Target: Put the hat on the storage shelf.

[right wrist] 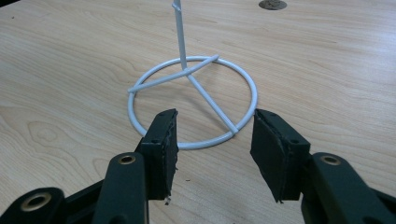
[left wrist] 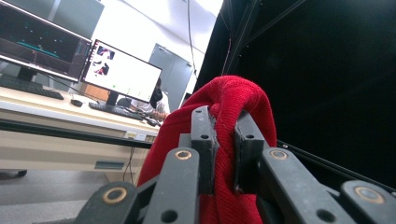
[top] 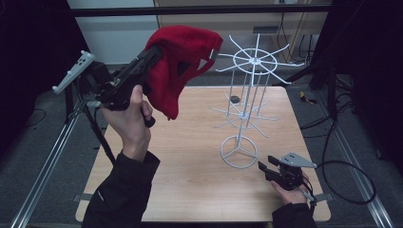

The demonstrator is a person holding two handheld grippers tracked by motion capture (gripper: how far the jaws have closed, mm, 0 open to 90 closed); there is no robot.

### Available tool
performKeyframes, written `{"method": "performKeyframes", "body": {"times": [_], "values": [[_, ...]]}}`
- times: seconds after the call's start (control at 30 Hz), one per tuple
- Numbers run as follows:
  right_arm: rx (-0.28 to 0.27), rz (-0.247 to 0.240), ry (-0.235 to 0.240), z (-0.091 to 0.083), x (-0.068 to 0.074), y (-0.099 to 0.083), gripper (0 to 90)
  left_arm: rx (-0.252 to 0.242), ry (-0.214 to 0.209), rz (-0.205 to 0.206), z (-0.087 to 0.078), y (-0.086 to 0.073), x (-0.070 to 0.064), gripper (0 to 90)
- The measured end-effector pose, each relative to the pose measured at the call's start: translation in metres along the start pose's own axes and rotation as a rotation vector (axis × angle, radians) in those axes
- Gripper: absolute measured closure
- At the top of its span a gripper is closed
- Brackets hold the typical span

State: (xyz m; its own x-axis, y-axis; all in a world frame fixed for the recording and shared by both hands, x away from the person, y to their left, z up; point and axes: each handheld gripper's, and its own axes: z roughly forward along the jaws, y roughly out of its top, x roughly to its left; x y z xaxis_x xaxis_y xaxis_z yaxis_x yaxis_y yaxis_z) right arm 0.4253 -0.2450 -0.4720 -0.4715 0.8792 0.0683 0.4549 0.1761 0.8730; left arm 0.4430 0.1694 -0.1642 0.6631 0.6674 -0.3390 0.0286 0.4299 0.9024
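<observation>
A red knit cap [top: 183, 61] hangs in the air at the upper left, held up by my left gripper [top: 154, 54], which is shut on its fabric. In the left gripper view the cap [left wrist: 233, 100] bulges up between the closed jaws. A white wire display stand [top: 247, 102] with two tiers of spokes stands on the table, to the right of the cap. Its ring base [right wrist: 194, 100] lies just ahead of my right gripper [right wrist: 215, 133], which is open and empty. That gripper [top: 267, 166] rests low at the table's front right, beside the ring base [top: 239, 152].
The wooden table [top: 190, 171] has a small dark disc [top: 234, 99] set into it behind the stand. Metal rails run along both sides of the table, with cables on the floor at right. A desk with monitors [left wrist: 119, 72] stands in the background.
</observation>
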Motion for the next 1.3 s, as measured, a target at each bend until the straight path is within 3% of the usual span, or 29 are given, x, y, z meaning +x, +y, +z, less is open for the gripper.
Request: {"method": "performKeyframes", "body": {"times": [0.3, 0.6, 0.9, 1.3], "values": [[0.001, 0.003, 0.005, 0.000, 0.000, 0.000, 50.9, 0.000, -0.029, -0.042, 0.015, -0.006, -0.010, 81.1], [0.007, -0.005, 0.007, 0.001, 0.000, 0.000, 50.9, 0.038, -0.024, -0.041, 0.029, -0.019, -0.018, 80.6], [0.010, -0.006, 0.009, 0.002, 0.001, 0.000, 51.1, 0.085, 0.020, -0.031, 0.030, -0.038, -0.005, 79.7], [0.013, -0.016, 0.007, 0.002, 0.001, 0.000, 51.2, 0.115, 0.049, -0.055, 0.020, -0.058, 0.013, 75.0]]}}
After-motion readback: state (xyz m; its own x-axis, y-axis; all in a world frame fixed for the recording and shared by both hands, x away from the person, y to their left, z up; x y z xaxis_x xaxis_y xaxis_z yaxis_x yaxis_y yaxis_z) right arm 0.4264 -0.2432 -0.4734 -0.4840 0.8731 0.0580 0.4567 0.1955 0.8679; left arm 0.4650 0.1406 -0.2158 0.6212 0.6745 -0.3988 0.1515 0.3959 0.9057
